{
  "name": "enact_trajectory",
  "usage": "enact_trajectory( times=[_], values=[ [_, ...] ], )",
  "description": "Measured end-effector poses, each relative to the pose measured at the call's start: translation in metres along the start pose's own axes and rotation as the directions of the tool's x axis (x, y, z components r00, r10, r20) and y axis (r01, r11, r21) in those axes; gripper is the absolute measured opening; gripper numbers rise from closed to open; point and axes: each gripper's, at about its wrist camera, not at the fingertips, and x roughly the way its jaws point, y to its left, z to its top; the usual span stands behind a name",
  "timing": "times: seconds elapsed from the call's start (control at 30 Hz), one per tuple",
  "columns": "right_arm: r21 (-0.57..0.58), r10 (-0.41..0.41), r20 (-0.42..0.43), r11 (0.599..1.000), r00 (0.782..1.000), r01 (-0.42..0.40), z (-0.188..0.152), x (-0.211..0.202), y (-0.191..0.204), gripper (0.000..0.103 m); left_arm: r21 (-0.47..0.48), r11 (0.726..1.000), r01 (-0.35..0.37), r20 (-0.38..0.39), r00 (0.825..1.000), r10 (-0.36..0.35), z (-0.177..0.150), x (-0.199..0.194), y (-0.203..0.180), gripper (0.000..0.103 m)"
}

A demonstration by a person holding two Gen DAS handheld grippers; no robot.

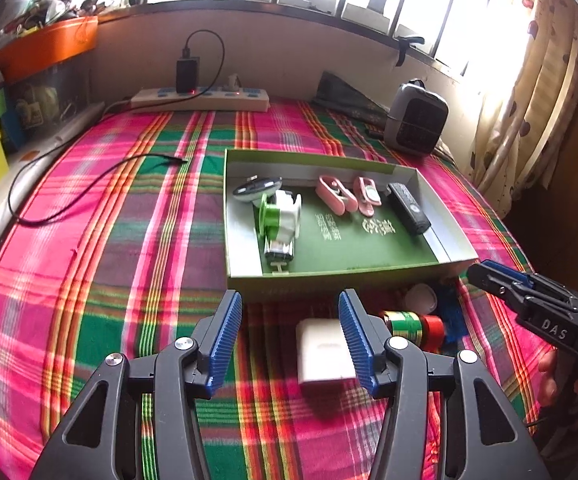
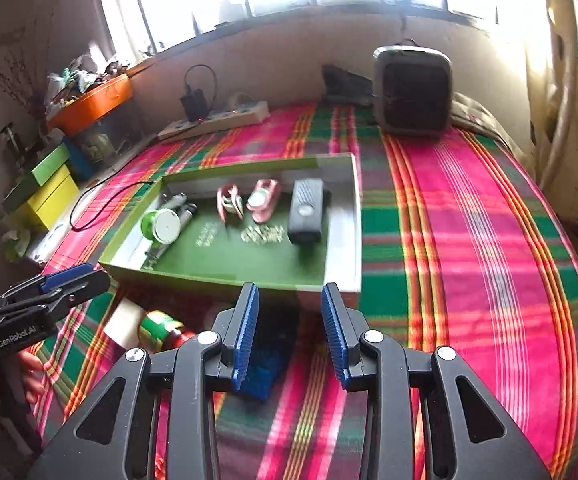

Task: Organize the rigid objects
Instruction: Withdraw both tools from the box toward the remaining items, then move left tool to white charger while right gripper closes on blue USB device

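I had the left gripper (image 1: 291,340) spread wide and empty over the plaid cloth (image 1: 109,240), a white rectangular plastic block (image 1: 321,354) lying beside its right finger. The right gripper (image 2: 289,332) stood unclenched above a blue toothed plastic piece (image 2: 267,360), before the shallow green cardboard tray (image 2: 225,278).

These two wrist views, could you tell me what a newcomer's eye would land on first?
First the loud pink-and-green plaid cloth covering the whole surface. Then the shallow green tray at its centre, holding a black remote, two pink clips and a green-and-white gadget. Nearer, a white box lies partly behind the open left gripper.
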Motion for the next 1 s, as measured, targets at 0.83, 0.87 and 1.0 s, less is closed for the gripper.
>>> enact_trajectory(
  times=[0.83,0.87,1.0],
  values=[
    [-0.060,-0.038,-0.109,0.998,0.993,0.031,-0.016,0.027,0.018,0.035,0.060,0.998,0.032,-0.080,0.996,-0.027,-0.020,0.012,-0.015,0.051],
    [-0.059,-0.040,-0.109,0.998,0.993,0.033,-0.016,0.027,0.018,0.035,0.060,0.998,0.027,-0.082,0.996,-0.022,-0.020,0.013,-0.016,0.051],
    [-0.066,-0.066,-0.106,0.996,0.992,0.059,-0.017,0.026,0.016,0.035,0.067,0.998,0.009,-0.088,0.996,-0.003,-0.020,0.015,-0.018,0.051]
  ],
)
